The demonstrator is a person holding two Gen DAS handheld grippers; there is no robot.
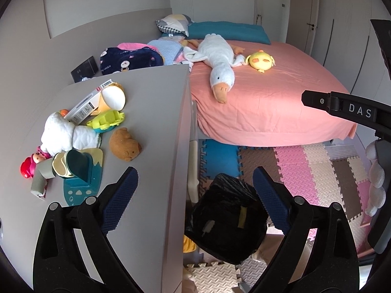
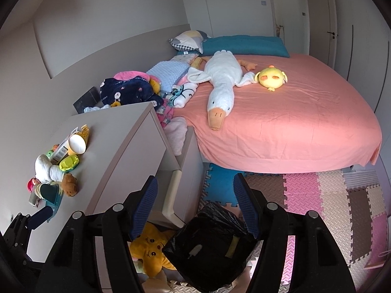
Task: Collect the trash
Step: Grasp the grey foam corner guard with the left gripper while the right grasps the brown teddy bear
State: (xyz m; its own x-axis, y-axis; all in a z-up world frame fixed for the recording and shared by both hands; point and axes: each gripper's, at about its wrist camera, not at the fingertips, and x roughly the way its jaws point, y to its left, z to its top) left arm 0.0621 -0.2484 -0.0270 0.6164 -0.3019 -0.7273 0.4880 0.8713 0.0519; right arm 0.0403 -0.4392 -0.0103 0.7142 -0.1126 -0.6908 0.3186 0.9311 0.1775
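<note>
Both grippers hang with their jaws spread wide and nothing between them: the left gripper sits over the edge of a pale grey cabinet top, and the right gripper hangs above the floor beside it. Between the blue textured pads of each, low down, stands a bin lined with a crinkled black plastic bag, resting on the pink, beige and blue foam puzzle mat at the foot of the cabinet. Inside the bag lie two pieces of trash, a small pale scrap and a yellowish strip. A yellow star-shaped plush with a smiling face lies on the floor just beside the bin. The cabinet top carries a cluster of things near its far-left side: a white printed carton, a brown bear plush, a white plush toy, a lime-green plastic toy and a dark teal stand on a teal mat. Beyond the cabinet stretches a bed with a salmon-pink sheet, where a long white goose plush with an orange beak lies next to a round yellow chick plush.
</note>
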